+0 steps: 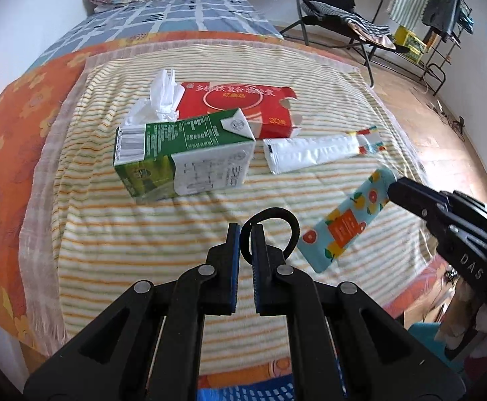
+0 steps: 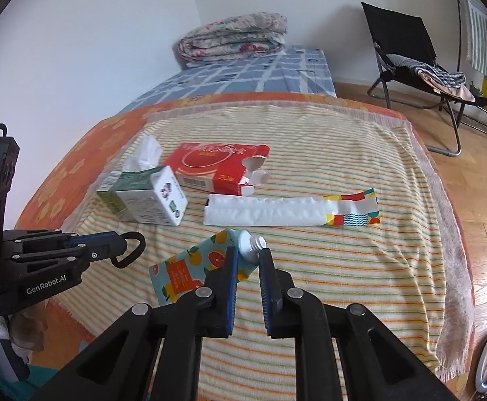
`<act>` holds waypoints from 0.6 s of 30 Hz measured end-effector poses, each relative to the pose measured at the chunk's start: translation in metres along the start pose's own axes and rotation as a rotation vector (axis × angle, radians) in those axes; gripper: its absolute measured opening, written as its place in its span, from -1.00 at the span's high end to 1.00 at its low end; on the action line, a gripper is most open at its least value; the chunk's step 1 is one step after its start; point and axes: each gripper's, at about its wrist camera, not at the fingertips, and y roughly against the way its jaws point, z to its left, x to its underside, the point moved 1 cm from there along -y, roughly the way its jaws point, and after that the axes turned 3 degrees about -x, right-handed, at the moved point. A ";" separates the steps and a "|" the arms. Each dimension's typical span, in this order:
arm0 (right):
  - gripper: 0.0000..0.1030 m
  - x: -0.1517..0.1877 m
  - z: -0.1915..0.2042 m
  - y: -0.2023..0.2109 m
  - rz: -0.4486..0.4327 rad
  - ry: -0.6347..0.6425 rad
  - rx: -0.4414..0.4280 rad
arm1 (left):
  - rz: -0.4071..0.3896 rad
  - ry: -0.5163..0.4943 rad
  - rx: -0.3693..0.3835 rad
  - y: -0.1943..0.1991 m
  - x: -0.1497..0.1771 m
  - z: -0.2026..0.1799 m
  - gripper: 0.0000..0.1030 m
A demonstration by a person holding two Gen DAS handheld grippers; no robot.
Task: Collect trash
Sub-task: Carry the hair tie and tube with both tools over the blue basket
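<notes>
Blue pads of your right gripper pinch the fruit-printed carton at its top, near the white spout, so the carton hangs tilted above the striped blanket; I judge this is the piece of trash you collect now. Your left gripper is pressed together on a black loop, perhaps a handle of a bag, but neither view shows what hangs from it. On the blanket lie the green carton, red box, white wrapper and tissue. Only the right view shows the spout and the grip on it. Only the left view shows the loop between the pads, and the whole carton hanging free
</notes>
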 end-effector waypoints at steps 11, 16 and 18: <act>0.80 0.025 0.013 0.036 -0.012 0.093 -0.012 | -0.002 -0.043 0.017 0.027 0.040 -0.007 0.91; 0.80 0.041 0.021 0.049 -0.004 0.137 -0.020 | 0.001 -0.048 0.018 0.035 0.058 -0.008 0.91; 0.80 0.048 0.024 0.053 -0.001 0.151 -0.024 | 0.004 -0.045 0.023 0.037 0.065 -0.007 0.91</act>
